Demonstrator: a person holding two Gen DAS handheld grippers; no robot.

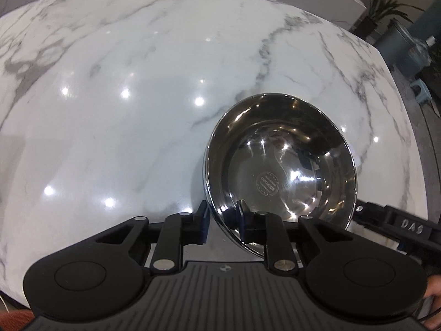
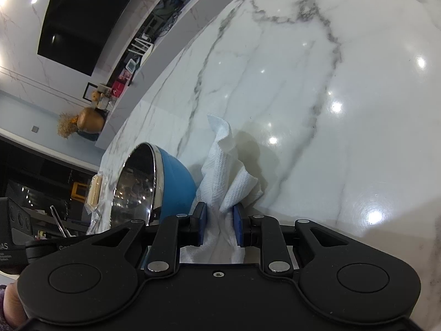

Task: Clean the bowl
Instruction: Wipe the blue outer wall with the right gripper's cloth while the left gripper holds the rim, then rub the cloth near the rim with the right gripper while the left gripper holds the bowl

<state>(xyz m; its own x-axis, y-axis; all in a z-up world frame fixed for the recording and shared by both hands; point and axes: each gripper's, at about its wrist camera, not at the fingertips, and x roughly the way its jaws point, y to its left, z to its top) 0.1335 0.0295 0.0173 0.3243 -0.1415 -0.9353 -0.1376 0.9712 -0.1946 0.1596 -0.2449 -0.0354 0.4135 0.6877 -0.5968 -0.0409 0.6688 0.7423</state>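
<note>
The left gripper [image 1: 222, 216] pinches the near rim of the bowl [image 1: 281, 165], one pad outside the wall and one inside; how firmly the pads press is hard to judge. The bowl, steel within and blue outside, sits tilted on the marble counter [image 1: 124, 110]. The right gripper [image 2: 219, 224] is clamped on a crumpled white paper towel [image 2: 228, 173], just beside the bowl.

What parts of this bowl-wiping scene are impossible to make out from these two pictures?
- Left wrist view: the bowl near rim is hidden behind the left gripper; its stamped mark is too small to read.
- Right wrist view: the paper towel lower end disappears behind the right gripper.
- Right wrist view: the pale packet beyond the bowl is partly hidden; its contents are unclear.
</note>
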